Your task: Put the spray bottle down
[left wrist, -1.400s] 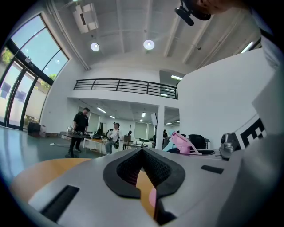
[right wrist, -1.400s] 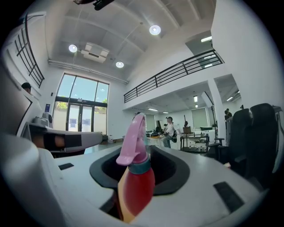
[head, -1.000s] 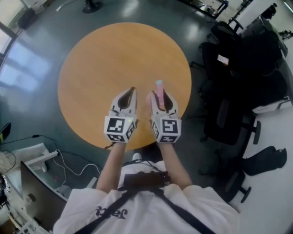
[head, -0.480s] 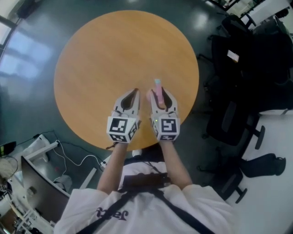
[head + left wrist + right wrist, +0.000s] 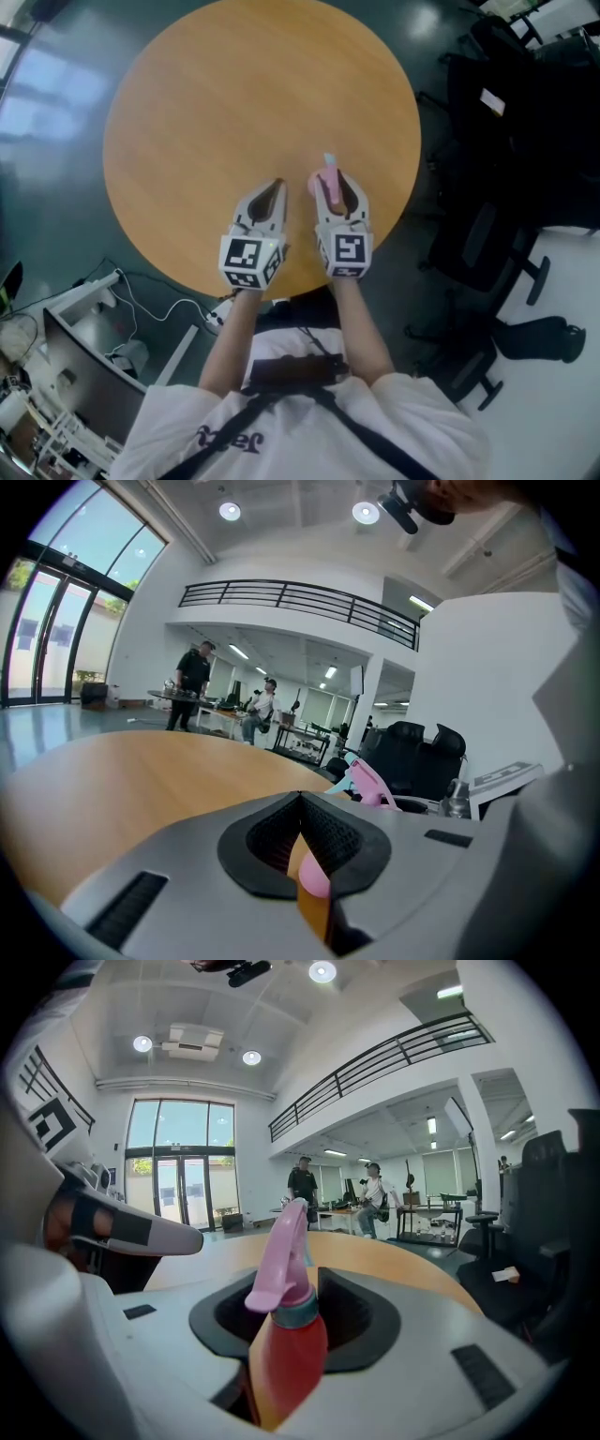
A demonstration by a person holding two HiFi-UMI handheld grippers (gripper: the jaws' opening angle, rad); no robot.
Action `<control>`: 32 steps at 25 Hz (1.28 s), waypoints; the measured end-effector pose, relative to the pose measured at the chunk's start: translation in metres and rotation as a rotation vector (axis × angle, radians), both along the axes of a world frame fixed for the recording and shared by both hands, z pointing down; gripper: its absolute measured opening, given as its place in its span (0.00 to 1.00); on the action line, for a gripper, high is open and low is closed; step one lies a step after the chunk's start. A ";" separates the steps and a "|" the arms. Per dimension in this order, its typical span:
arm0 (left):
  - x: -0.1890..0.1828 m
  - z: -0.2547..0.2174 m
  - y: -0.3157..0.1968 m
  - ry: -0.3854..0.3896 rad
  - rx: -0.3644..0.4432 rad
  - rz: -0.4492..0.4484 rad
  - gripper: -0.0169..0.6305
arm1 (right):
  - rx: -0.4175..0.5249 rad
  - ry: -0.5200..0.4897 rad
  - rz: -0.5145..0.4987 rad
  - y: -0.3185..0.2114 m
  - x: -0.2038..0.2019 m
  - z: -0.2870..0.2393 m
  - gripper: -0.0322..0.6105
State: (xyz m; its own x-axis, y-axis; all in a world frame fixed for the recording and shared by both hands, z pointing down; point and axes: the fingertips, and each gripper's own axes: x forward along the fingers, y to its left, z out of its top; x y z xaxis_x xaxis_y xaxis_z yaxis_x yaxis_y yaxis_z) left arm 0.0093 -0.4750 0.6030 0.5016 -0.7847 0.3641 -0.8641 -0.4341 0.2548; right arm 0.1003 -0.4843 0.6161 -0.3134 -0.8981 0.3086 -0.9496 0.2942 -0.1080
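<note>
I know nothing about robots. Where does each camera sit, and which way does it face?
Head view: on the person's head, looking steeply down at the round table; shows both forearms, the left gripper and the right gripper.
Left gripper view: on the left gripper, looking along its closed jaws across the table.
Right gripper view: on the right gripper, looking along jaws clamped on the spray bottle.
Shared: both gripper views show the spray bottle and the table.
</note>
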 end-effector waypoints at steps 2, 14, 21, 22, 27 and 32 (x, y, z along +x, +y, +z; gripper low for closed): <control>0.001 0.003 0.002 -0.002 -0.008 0.005 0.05 | 0.012 0.000 -0.008 0.001 0.000 0.008 0.31; 0.007 0.002 0.018 0.001 -0.005 0.022 0.05 | 0.050 0.011 -0.057 0.001 -0.004 0.022 0.32; -0.012 -0.017 0.037 0.008 0.048 0.021 0.05 | 0.070 0.009 -0.023 0.017 -0.006 -0.002 0.45; -0.015 -0.022 0.046 0.008 0.054 0.021 0.05 | 0.076 0.005 -0.013 0.027 -0.005 -0.008 0.45; -0.030 -0.077 0.107 0.006 0.123 0.025 0.05 | 0.120 -0.010 0.018 0.095 -0.009 -0.060 0.45; -0.034 -0.098 0.123 0.024 0.206 0.047 0.05 | 0.160 -0.026 -0.015 0.127 -0.031 -0.092 0.29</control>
